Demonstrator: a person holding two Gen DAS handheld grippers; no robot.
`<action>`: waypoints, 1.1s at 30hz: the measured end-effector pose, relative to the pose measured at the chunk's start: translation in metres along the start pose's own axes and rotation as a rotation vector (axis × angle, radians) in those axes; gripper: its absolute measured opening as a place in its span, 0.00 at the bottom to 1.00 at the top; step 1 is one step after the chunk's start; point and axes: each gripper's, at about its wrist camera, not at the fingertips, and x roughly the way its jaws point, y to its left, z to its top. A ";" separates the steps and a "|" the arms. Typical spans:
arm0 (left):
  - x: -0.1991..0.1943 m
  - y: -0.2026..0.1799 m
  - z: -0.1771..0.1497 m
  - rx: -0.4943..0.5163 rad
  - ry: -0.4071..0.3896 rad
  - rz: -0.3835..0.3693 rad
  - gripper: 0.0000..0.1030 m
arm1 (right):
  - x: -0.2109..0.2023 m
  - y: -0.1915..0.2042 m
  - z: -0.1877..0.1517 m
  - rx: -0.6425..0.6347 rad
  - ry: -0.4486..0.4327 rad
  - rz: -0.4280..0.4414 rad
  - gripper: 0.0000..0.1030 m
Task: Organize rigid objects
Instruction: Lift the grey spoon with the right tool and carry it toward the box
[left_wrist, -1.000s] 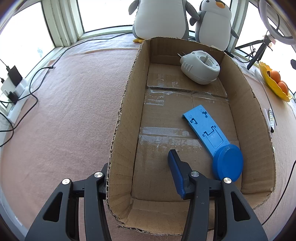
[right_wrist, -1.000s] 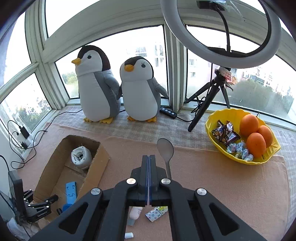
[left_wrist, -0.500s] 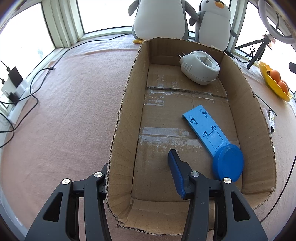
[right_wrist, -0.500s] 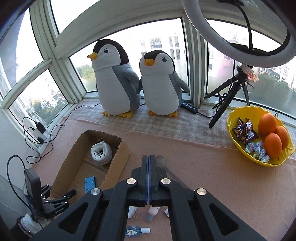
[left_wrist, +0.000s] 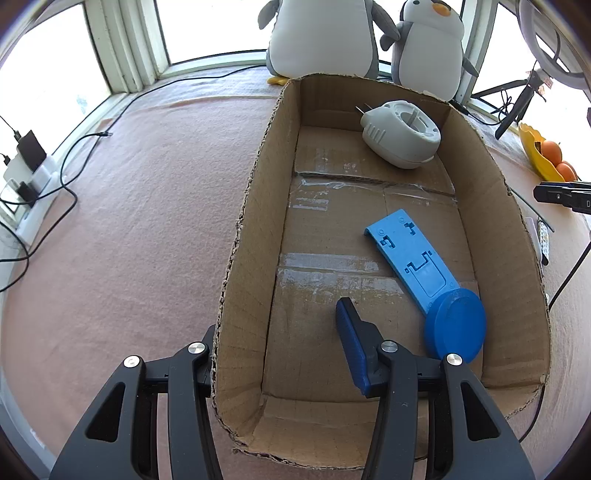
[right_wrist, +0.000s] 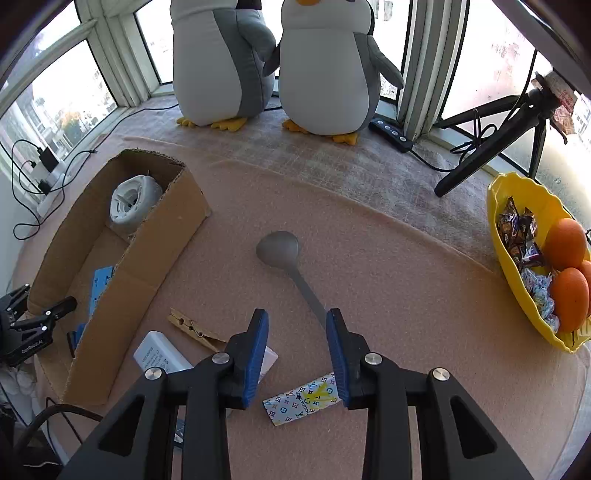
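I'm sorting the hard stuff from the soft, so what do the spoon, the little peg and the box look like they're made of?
Spoon: looks like metal, dull grey satin finish with a thin flat handle; coated plastic can't be ruled out.
Clothes peg: pale unfinished wood, with a small spring partway along.
Cardboard box: brown corrugated cardboard, matte, with ragged fluted edges and clear tape on the floor seams.

2 downward wrist views sharing box (left_wrist: 243, 229)

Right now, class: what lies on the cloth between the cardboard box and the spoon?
Nothing: in the right wrist view the pink cloth is bare between the cardboard box and the spoon. The wooden clothespin lies nearer the camera, outside that stretch.
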 end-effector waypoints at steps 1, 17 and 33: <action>0.000 0.000 0.000 -0.002 0.000 0.000 0.48 | 0.005 -0.001 0.001 -0.011 0.011 -0.008 0.28; 0.001 -0.001 0.002 -0.011 0.014 0.018 0.49 | 0.042 -0.006 0.011 -0.066 0.090 0.016 0.17; 0.001 0.003 0.001 -0.004 0.008 -0.006 0.50 | -0.046 -0.001 -0.021 0.168 -0.046 0.054 0.07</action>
